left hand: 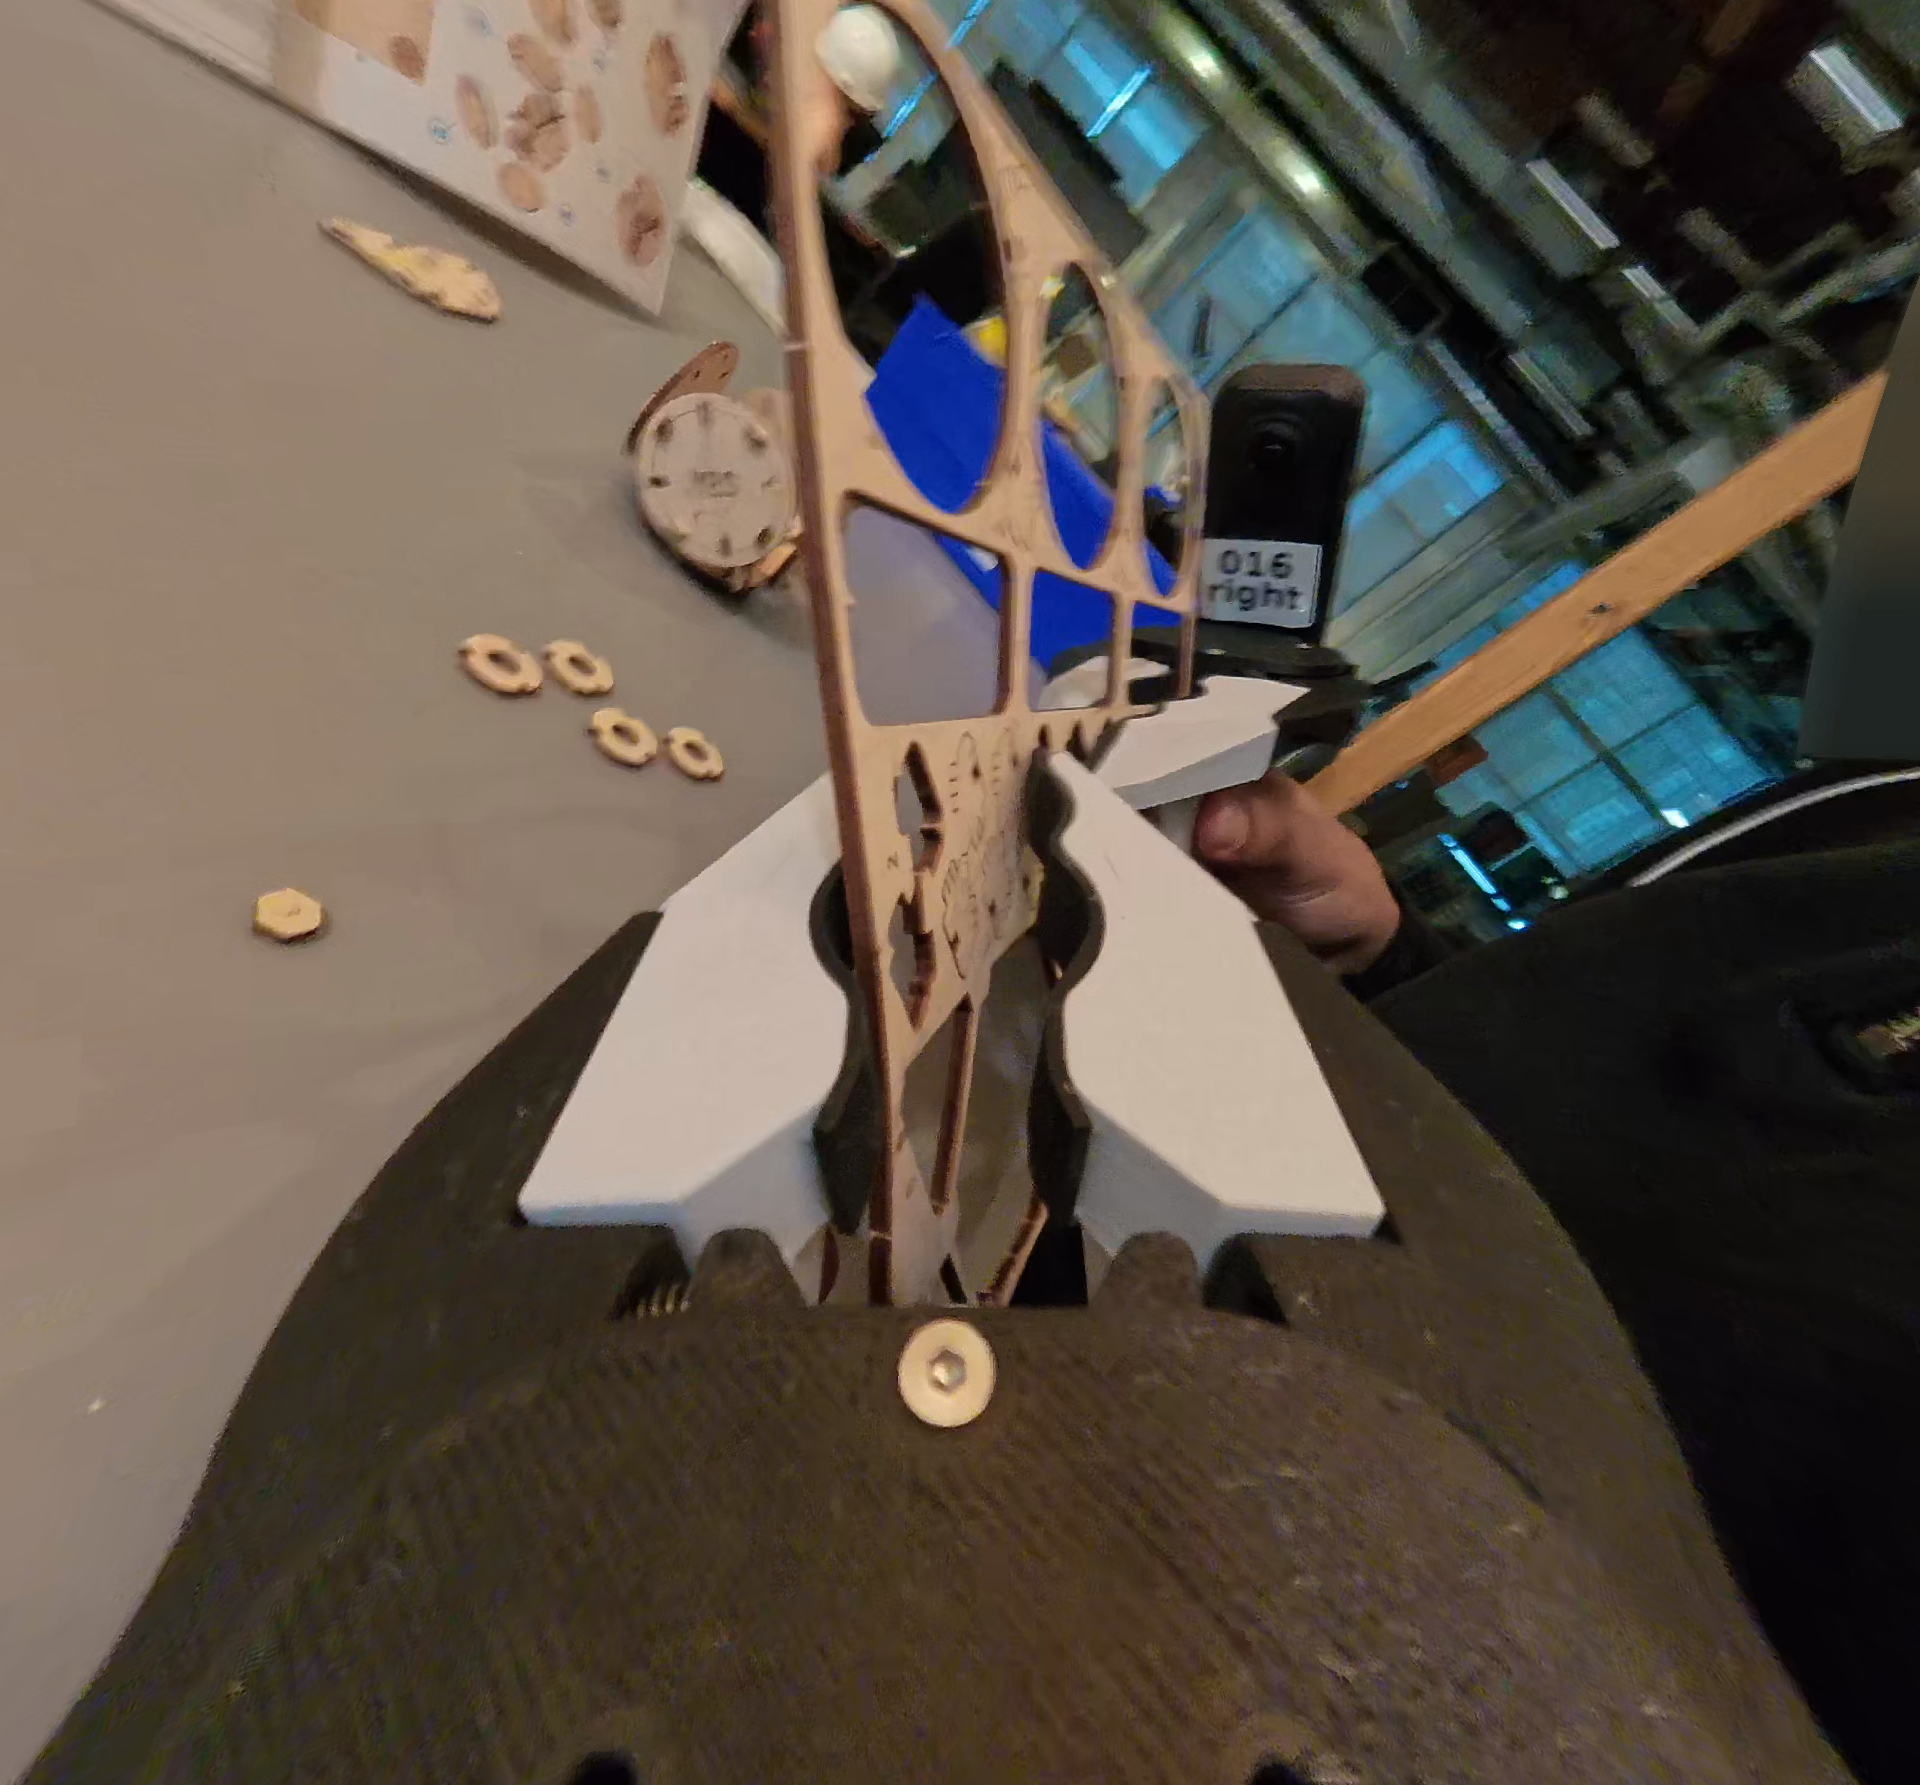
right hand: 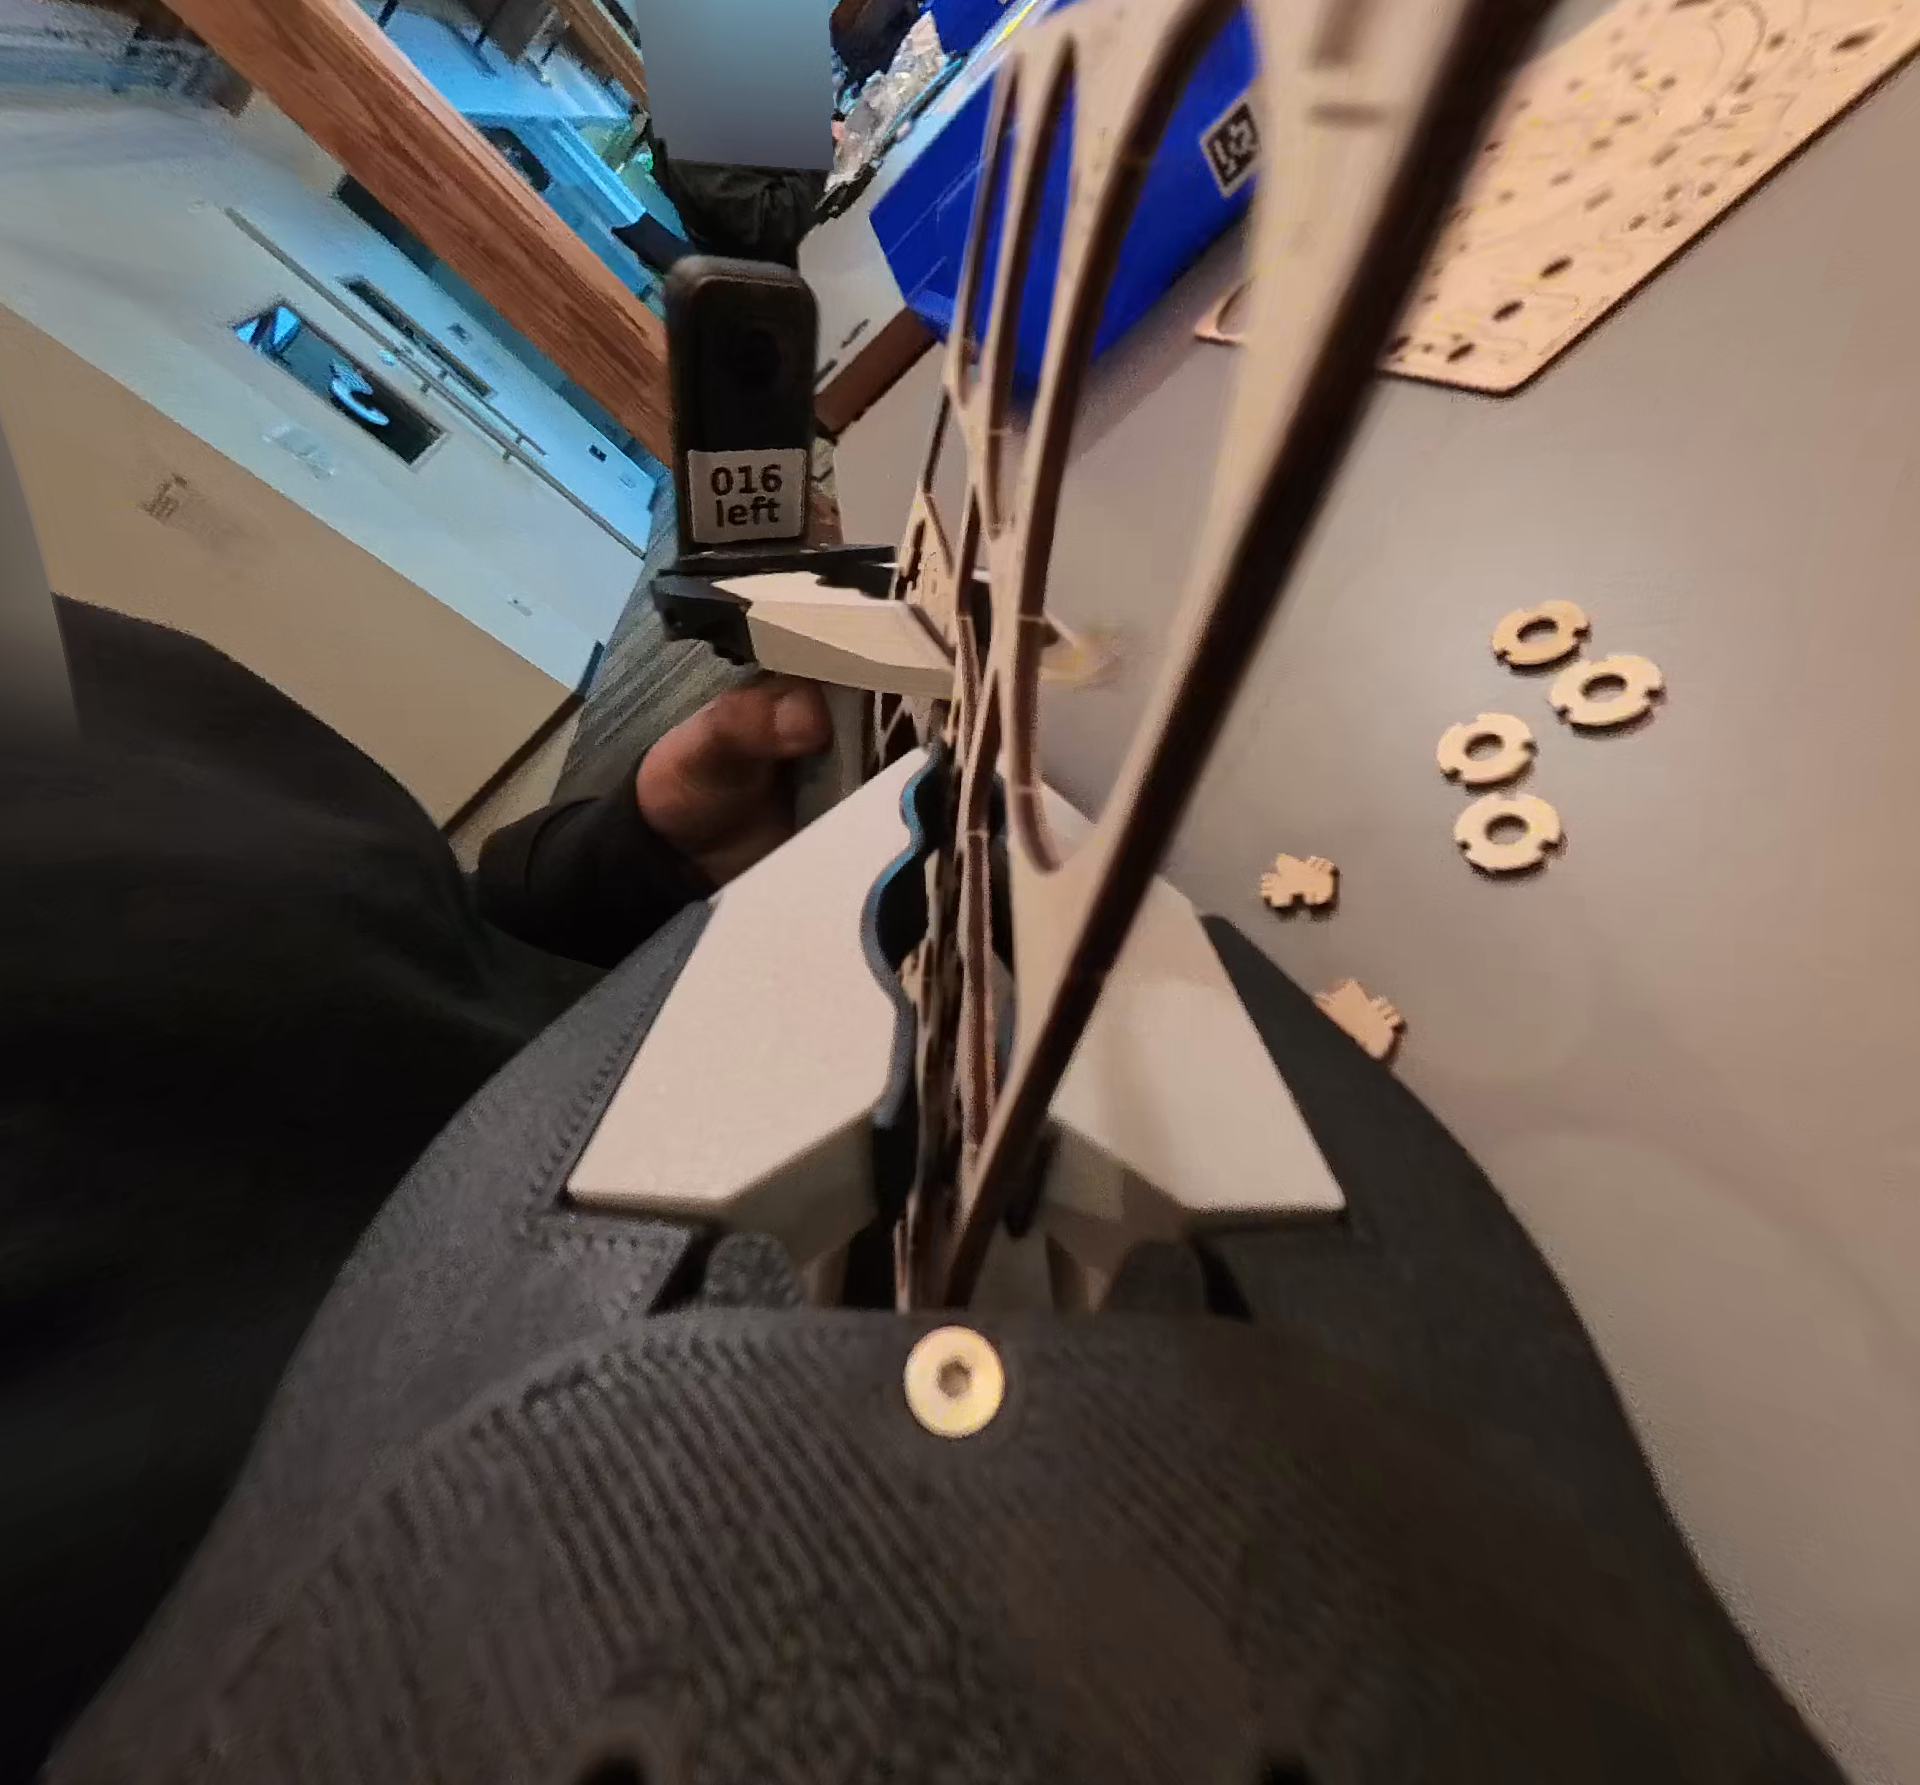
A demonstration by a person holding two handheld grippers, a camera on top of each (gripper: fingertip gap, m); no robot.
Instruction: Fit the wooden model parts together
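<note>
We see a wooden cut-out sheet (left hand: 914,447) standing edge-on between both tools: right tool (right hand: 966,862) clamped on it, left tool (left hand: 945,862) partly open around it.

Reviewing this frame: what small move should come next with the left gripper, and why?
Probably close the left gripper on the thin laser-cut plywood sheet with cut-out holes. The sheet stands between its fingers with a gap showing on one side, while the right gripper seems to clamp it alone.
</note>
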